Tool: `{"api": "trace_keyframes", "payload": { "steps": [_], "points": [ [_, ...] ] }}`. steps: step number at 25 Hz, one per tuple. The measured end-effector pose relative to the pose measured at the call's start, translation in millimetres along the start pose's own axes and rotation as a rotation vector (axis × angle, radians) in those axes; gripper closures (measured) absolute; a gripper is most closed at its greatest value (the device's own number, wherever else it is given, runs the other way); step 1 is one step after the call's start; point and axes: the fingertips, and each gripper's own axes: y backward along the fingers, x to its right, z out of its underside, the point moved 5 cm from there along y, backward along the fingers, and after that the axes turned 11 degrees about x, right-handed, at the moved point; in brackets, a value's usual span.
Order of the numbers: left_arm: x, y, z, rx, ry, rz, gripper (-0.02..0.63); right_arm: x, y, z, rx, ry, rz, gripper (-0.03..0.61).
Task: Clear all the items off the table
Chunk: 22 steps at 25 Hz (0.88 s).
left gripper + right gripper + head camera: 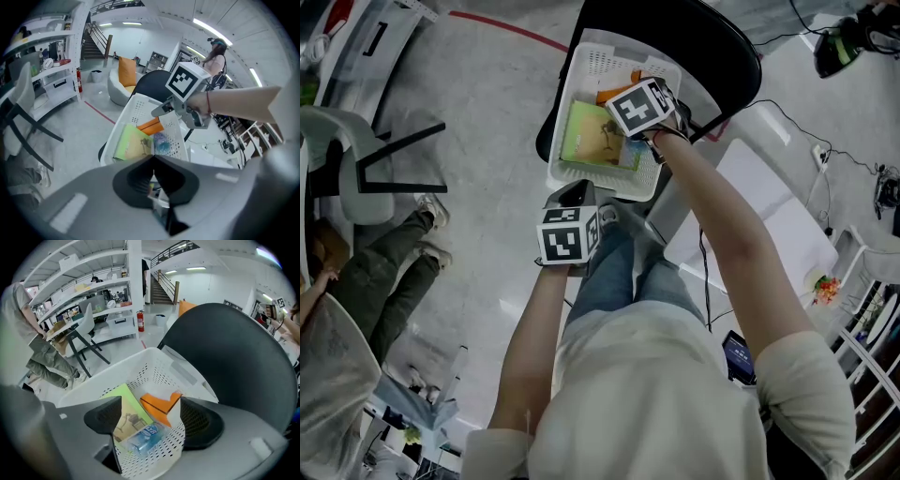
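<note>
Blue packet [143, 439] first: it lies in the white basket [164, 369], in the near corner against the perforated wall, beside the green booklet [125, 399] and in front of the orange box [159, 405]. The basket sits on the seat of a black chair [234, 357].

My right gripper [150, 420] hangs just above that corner with its jaws spread wide. The packet shows between them, but neither pad presses on it, so I read it as let go and resting in the basket. My left gripper [153, 164] is closed, with nothing I can make out in it, and waits low at the basket's near side.

I judge the packet to be light and squashy, wrapped in glossy film that could slide under the pads. If I had to lift it again, I would pinch it across its short width near the middle, gently, so it does not bulge out. The booklet looks thin and floppy. It lies flat, so an edge is the only place to take it. The orange box looks stiff and light, and its flat sides should be easy to grip.
</note>
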Motion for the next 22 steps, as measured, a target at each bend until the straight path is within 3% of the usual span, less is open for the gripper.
{"api": "trace_keyframes", "payload": {
  "steps": [4,12,18,22],
  "points": [
    [6,4,2,0.005,-0.005,0.002,0.604,-2,11,7,0.003,-0.014,-0.001,0.206],
    [20,13,6,0.018,-0.003,0.002,0.605,-9,39,24,0.010,-0.042,-0.002,0.346],
    [29,18,8,0.028,0.011,0.009,0.604,-11,60,32,0.042,-0.072,0.037,0.574],
    [35,21,7,0.035,0.005,0.016,0.606,-13,71,38,0.056,-0.103,0.033,0.580]
  ]
}}
